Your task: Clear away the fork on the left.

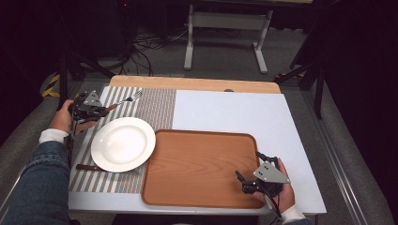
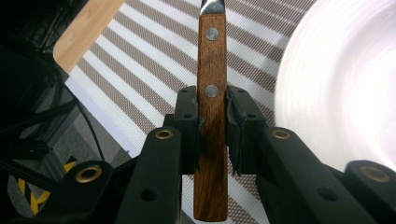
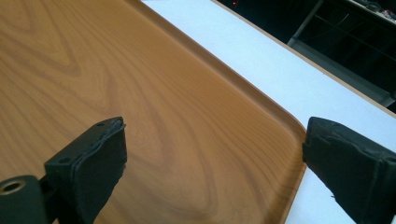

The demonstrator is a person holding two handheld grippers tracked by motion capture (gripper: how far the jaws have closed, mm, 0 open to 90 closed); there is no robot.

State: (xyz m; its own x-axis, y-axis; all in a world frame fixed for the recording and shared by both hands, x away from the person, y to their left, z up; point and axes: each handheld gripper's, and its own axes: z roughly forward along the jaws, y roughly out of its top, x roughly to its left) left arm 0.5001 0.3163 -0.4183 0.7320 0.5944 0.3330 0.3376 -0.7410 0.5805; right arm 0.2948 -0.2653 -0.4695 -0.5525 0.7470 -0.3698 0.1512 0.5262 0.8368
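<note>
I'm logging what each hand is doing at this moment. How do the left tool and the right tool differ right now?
The left tool is shut on the wooden handle of a fork, while the right tool stands open and holds nothing. The left tool is over the striped placemat beside the white plate; the right tool is over the near right corner of the wooden tray. Both are black, two-jawed and hand-held.

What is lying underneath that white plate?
The white plate rests on a striped placemat. A knife lies on the mat at the plate's near edge; its wooden handle shows, while the plate hides most of its blade. Anything else beneath the plate is covered.
</note>
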